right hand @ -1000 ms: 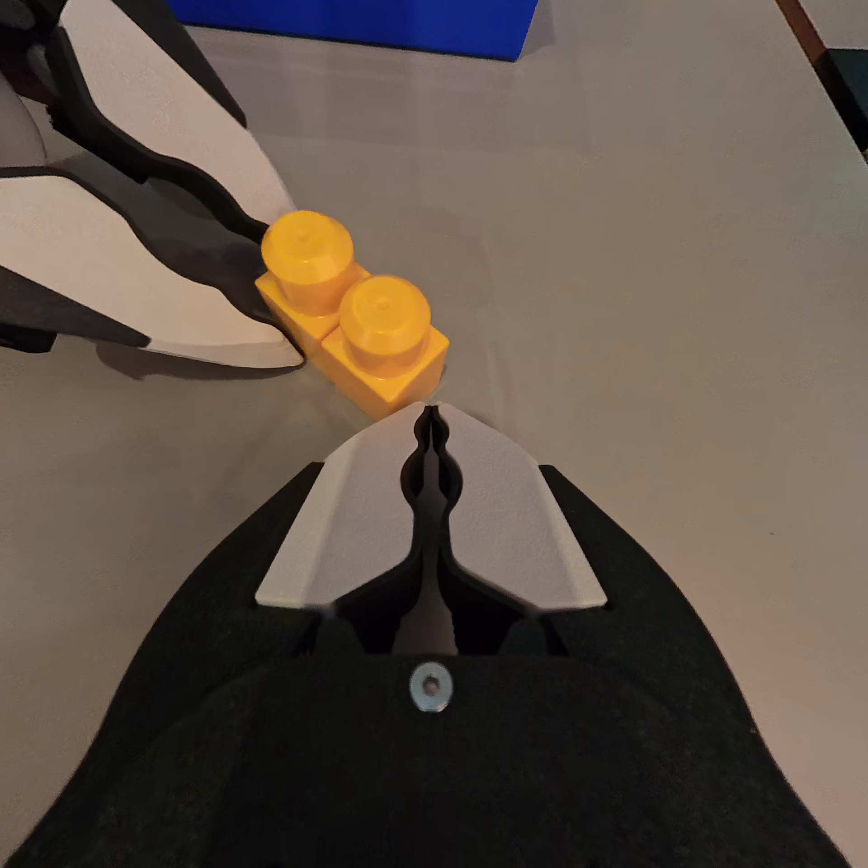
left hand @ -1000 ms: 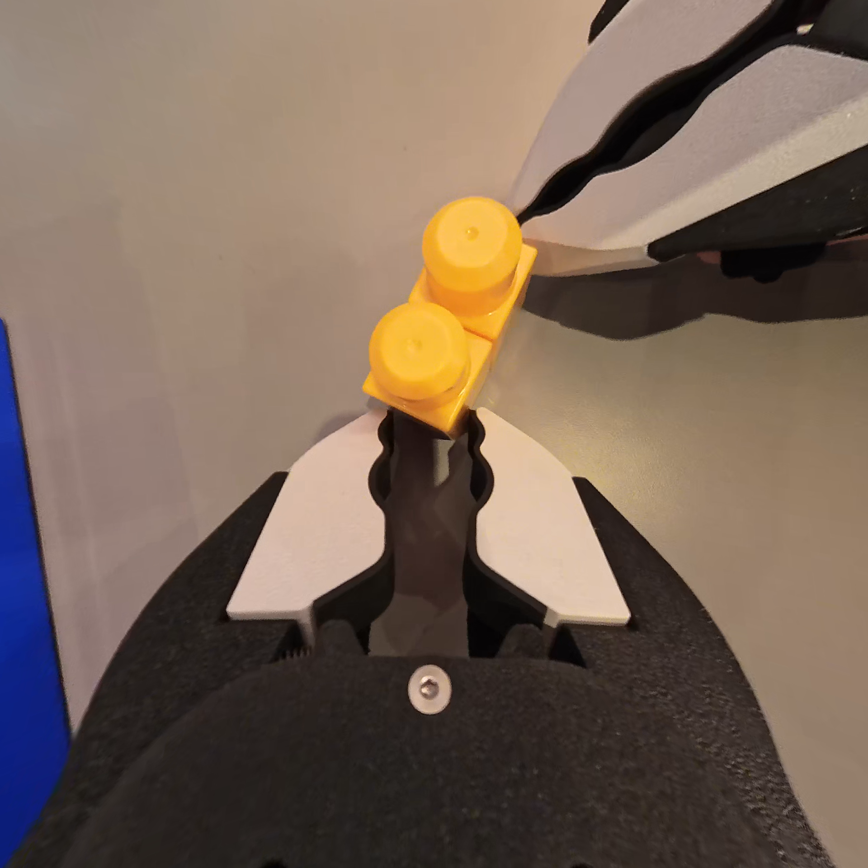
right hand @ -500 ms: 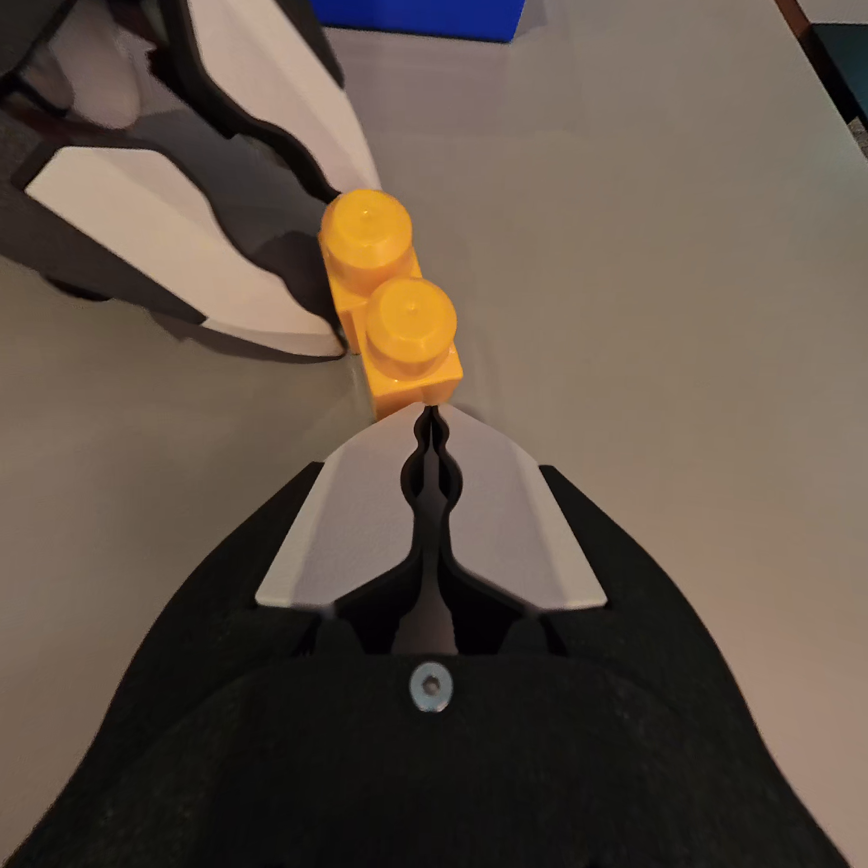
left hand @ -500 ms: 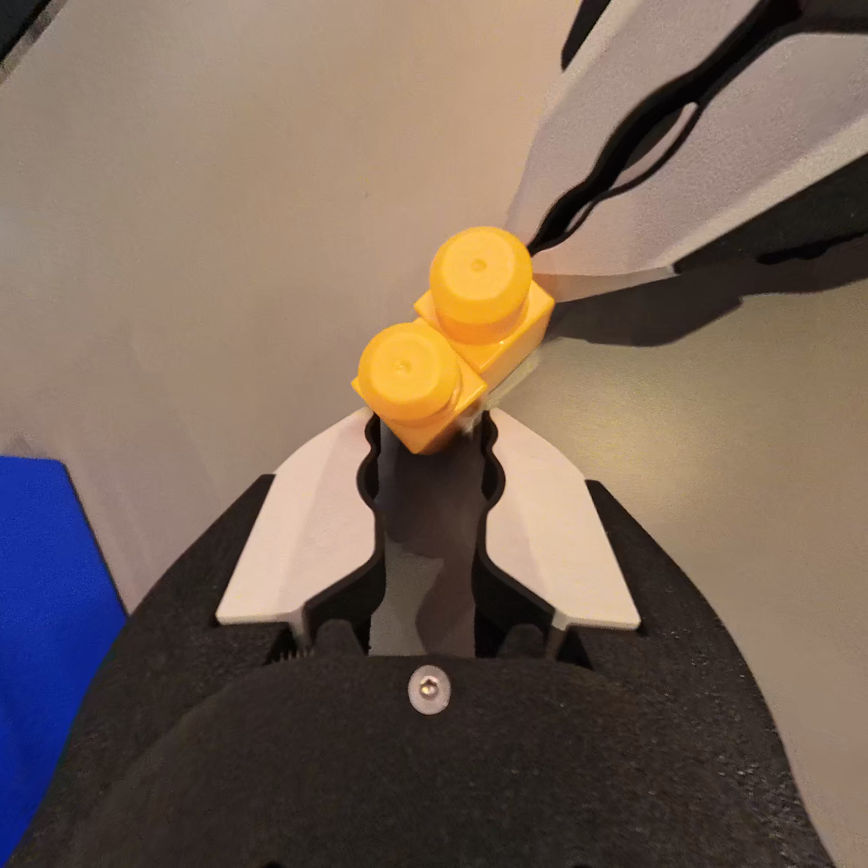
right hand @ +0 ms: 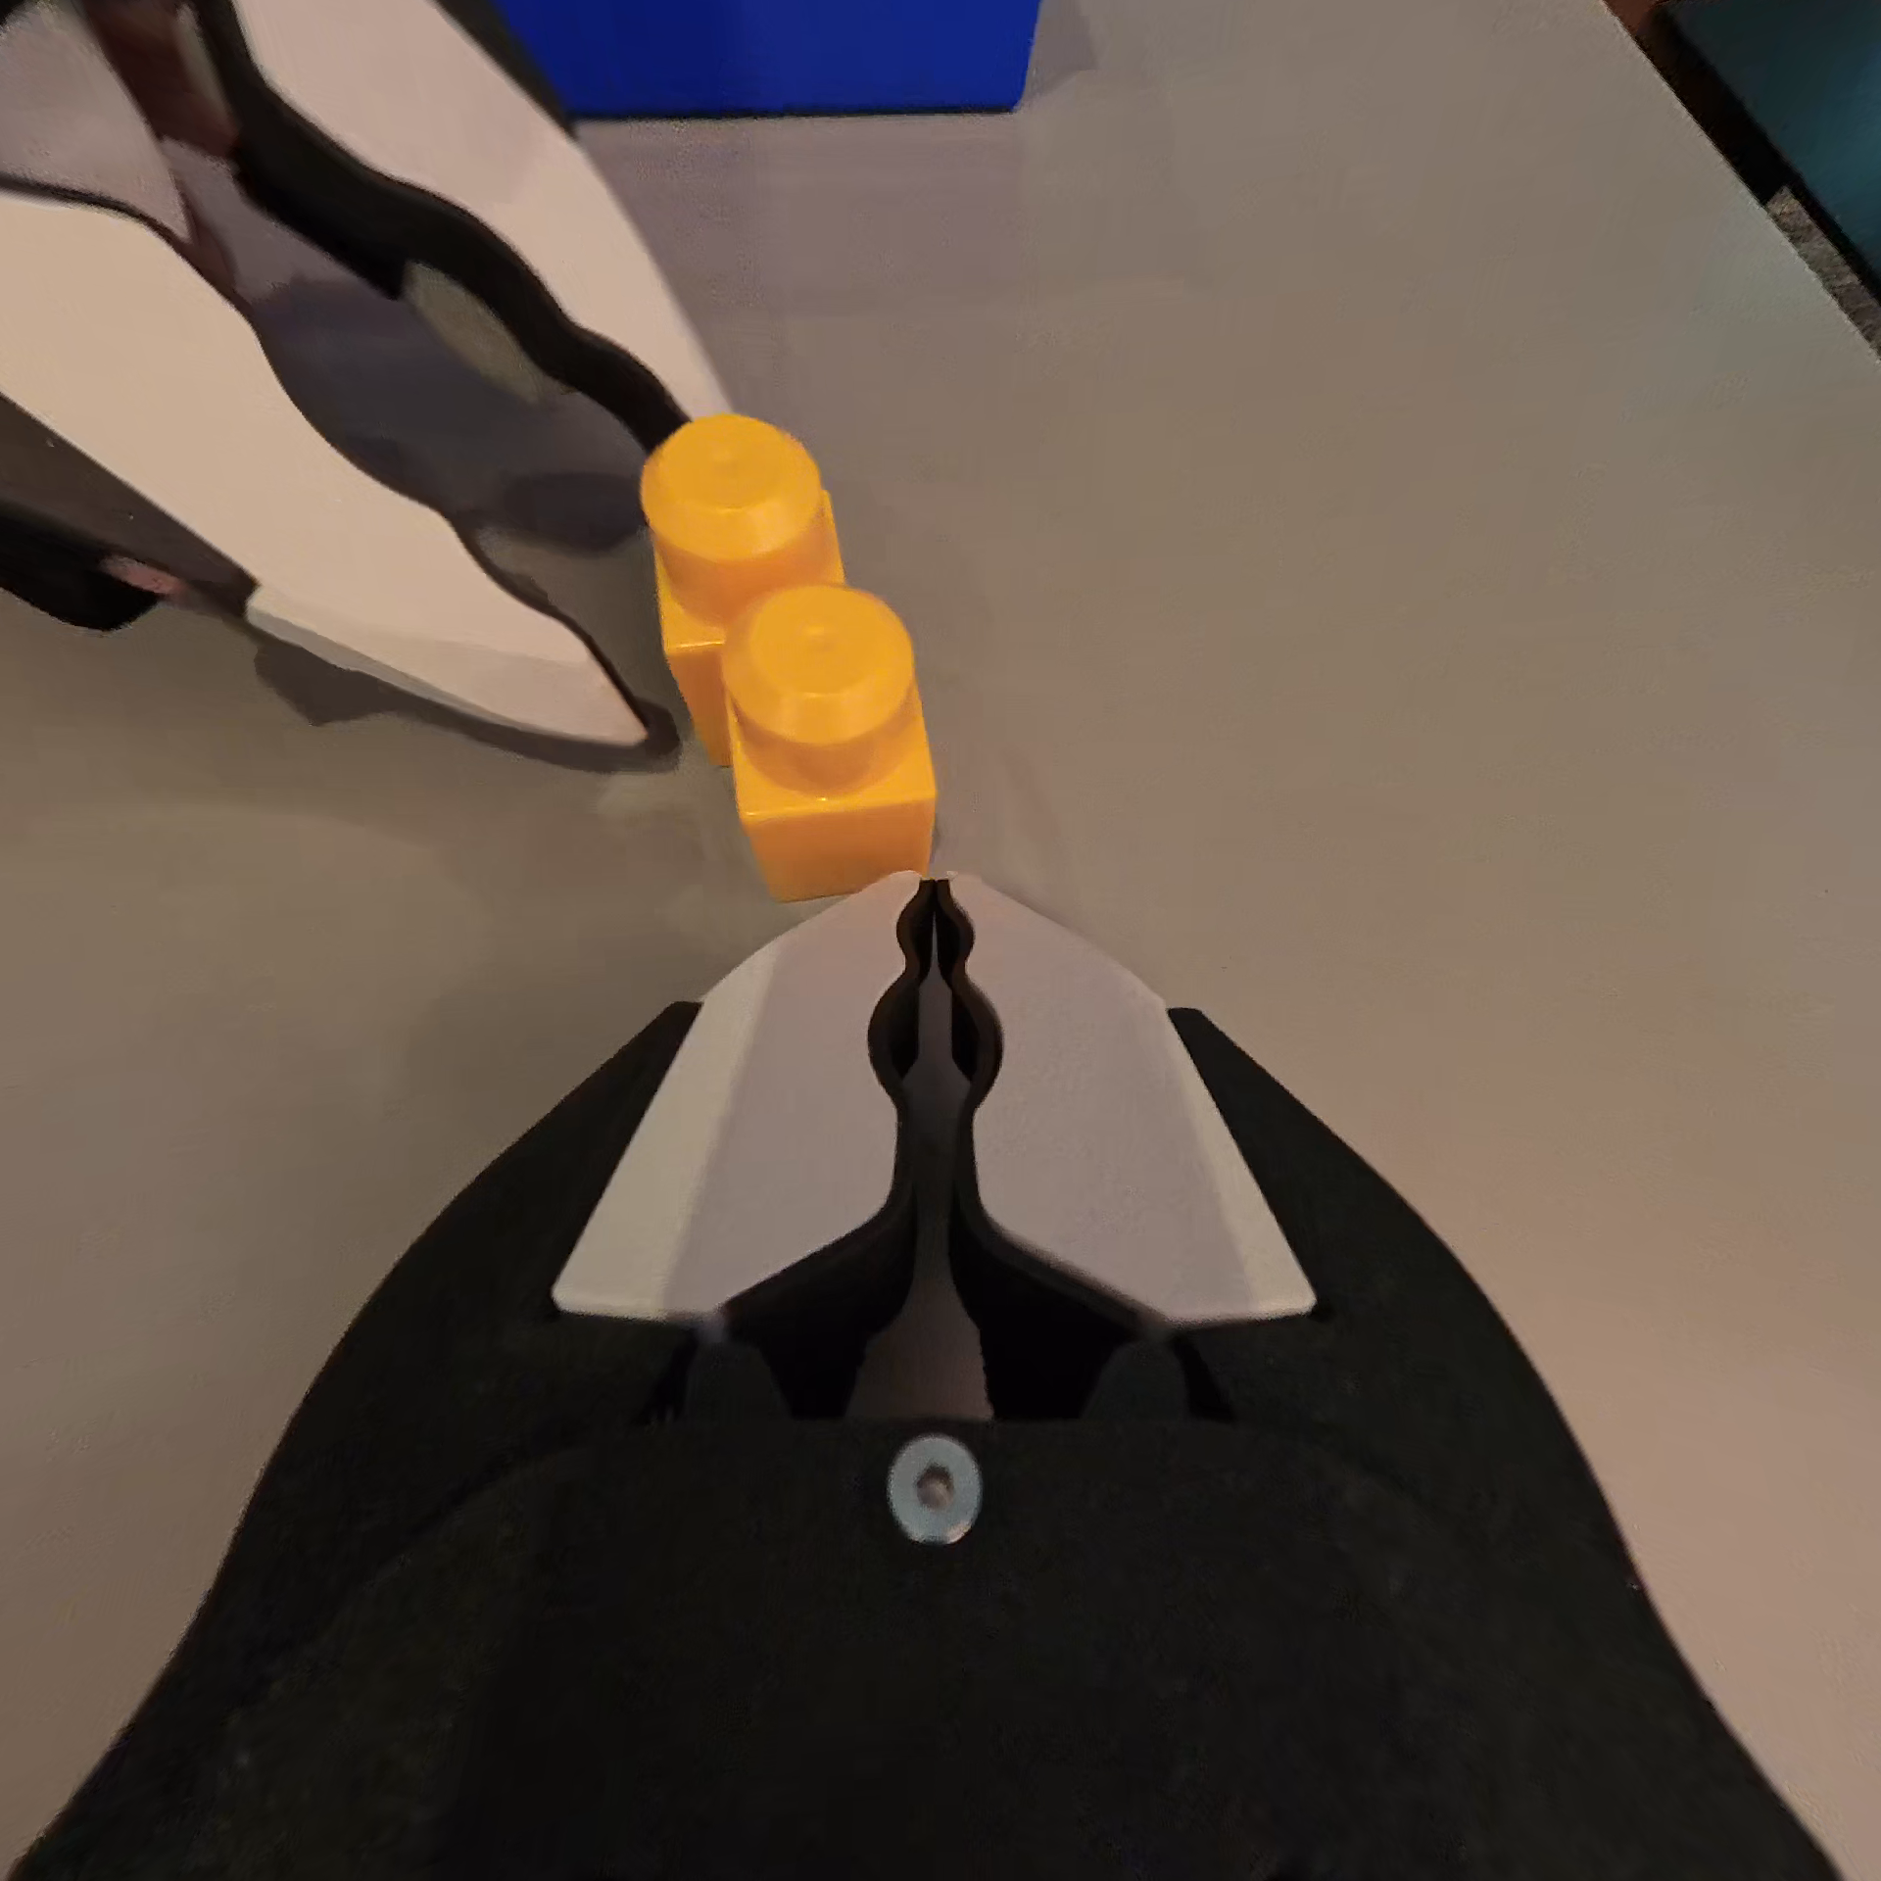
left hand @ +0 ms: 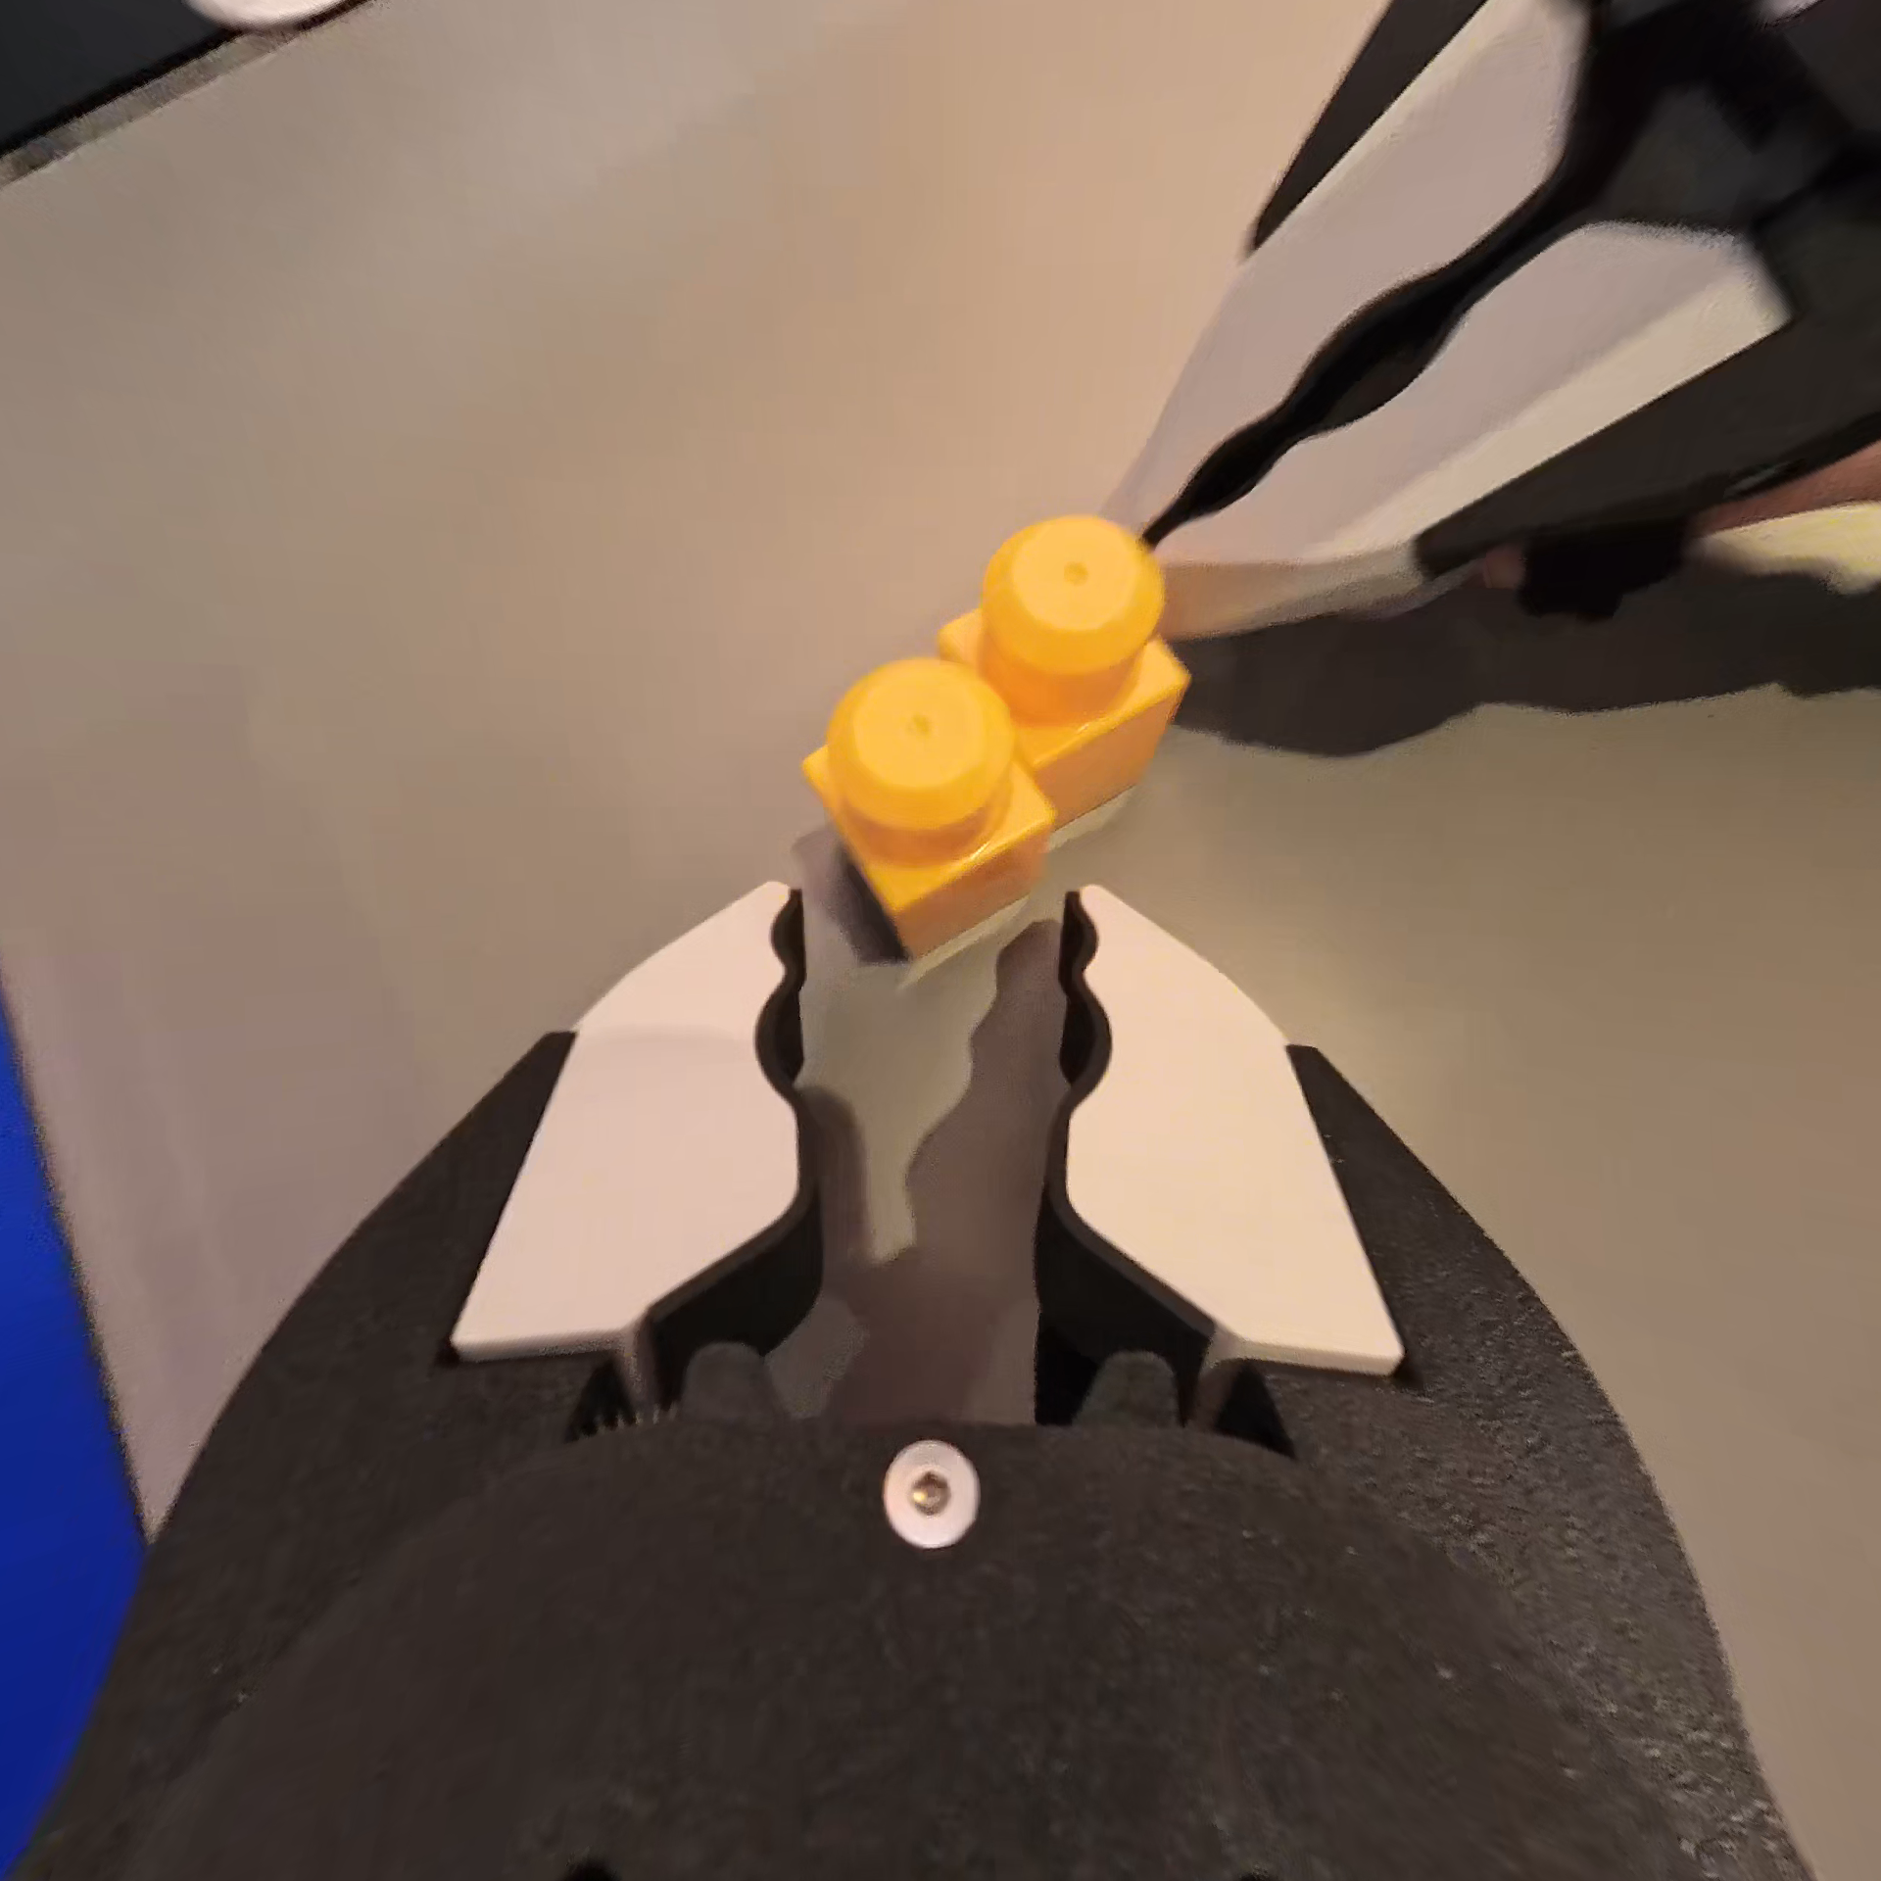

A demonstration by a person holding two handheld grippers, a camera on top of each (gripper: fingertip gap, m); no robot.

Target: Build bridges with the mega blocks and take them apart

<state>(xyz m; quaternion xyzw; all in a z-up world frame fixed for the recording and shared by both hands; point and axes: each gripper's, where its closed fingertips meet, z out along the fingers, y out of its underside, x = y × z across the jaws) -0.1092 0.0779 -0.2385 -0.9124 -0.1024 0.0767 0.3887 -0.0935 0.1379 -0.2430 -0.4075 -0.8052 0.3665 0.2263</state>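
Observation:
A yellow two-stud mega block (left hand: 992, 743) lies on the grey table, also in the right wrist view (right hand: 804, 672). My left gripper (left hand: 931, 896) is open, its fingertips just short of the block's near end, on either side of it and not gripping it. My right gripper (right hand: 933, 884) is shut and empty, its tip right at the block's other end. In the left wrist view the right gripper (left hand: 1160, 534) shows behind the far stud. In the right wrist view the left gripper (right hand: 662, 570) stands open at the block's far end.
A blue box shows at the left edge of the left wrist view (left hand: 41, 1272) and at the top of the right wrist view (right hand: 794, 51). The table's edge (right hand: 1771, 193) runs along the upper right.
My left gripper has opened wider and let go of the block's end. The block has turned on the table, more in line with my right gripper. The right gripper stays shut at its end.

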